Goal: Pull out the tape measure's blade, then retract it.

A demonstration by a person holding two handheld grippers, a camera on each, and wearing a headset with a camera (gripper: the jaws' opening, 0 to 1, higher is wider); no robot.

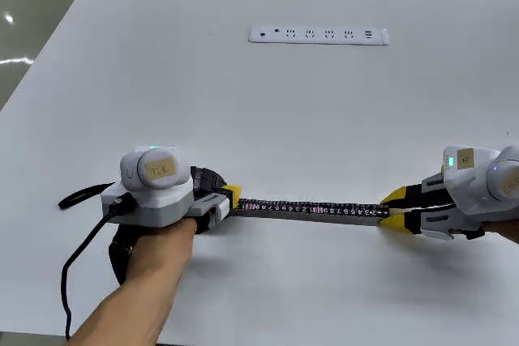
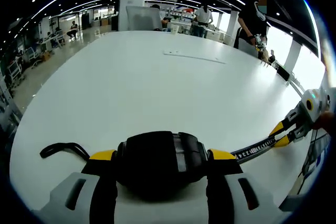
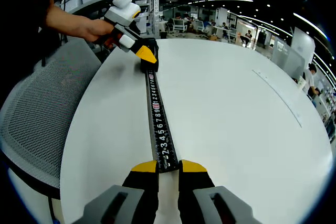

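— Where was the tape measure?
— Its case sat near-left on the table, clamped in my left gripper. My right gripper pinched the blade tip, out right.
— Risk?
— If that pinch slipped, I judged the blade would whip back.

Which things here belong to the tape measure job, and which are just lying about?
Job: tape measure case, held in left gripper; blade, drawn out, end pinched by right gripper.
Lying about: power strip; mesh chair.
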